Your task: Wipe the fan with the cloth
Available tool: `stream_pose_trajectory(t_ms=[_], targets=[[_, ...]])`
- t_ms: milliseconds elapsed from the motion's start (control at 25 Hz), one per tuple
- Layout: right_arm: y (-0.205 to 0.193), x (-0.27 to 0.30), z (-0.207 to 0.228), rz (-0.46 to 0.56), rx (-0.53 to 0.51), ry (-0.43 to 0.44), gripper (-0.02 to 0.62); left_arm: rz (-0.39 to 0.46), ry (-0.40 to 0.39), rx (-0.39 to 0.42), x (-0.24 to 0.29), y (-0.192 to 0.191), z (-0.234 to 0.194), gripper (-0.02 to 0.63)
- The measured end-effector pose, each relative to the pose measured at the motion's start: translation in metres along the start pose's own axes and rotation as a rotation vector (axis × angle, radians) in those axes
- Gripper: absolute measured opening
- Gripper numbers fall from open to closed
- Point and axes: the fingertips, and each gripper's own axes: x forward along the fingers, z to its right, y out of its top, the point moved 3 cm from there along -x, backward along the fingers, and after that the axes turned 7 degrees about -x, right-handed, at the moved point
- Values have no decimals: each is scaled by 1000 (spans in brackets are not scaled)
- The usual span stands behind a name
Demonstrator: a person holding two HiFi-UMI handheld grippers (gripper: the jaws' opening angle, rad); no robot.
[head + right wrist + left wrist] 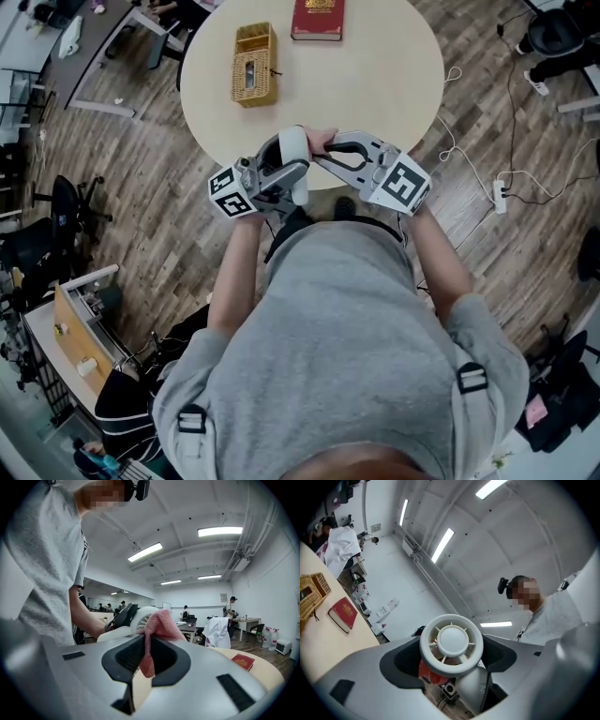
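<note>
- Head view: the fan (pixel 293 157) is held up at the near edge of the table (pixel 384 84), close to the person's body, w/ nothing under part of it but floor.
  - The left gripper (pixel 281 176) clamps it and the right gripper (pixel 330 150) brings the cloth (pixel 322 141) against its top.
  - Risk: if the wipe pushes too hard, the fan may twist out of the clamp and drop past the table edge.
  - A basket (pixel 254 64) and a red book (pixel 318 19) sit at the far edge, well apart from the work.
  - Writing: gold print on the book cover is too small to read. The gripper cubes carry only square marker patterns.
- Left gripper view: jaws are pressed onto both sides of the fan (pixel 451 641), w/ the round grille facing the camera.
  - The cloth (pixel 427 673) shows red behind and below it.
  - Risk: the housing looks smooth and rounded, so the grip prob. has little bite. The cloth could also snag in the grille slots.
  - No brand is legible on the fan.
- Right gripper view: jaws pinch a narrow fold of the cloth (pixel 157 625), and the rest bunches against the fan (pixel 139 617).
  - Risk: w/ so thin a pinch, a dragging stroke may pull the cloth free.
  - The book (pixel 243 660) lies on the table; its print is unreadable.
</note>
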Motion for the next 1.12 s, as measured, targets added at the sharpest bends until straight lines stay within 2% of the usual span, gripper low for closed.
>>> stream_pose_trajectory(t_ms=[120, 240, 440, 640, 880, 1120], targets=[[14, -1, -3, 32, 7, 0, 37, 45, -83, -92, -3, 3, 3, 390], [28, -4, -3, 65, 9, -14, 37, 57, -143, -149, -3, 2, 7, 390], [42, -4, 4, 75, -14, -50, 37, 65, -197, -190, -2, 1, 15, 390], [39, 0, 10, 64, -22, -75, 37, 105, -255, -220, -4, 5, 27, 390], [31, 2, 0, 54, -49, -57, 37, 135, -254, -218, -9, 4, 29, 390], [39, 18, -21, 75, -70, 12, 37, 206, -241, -240, -22, 18, 20, 390]])
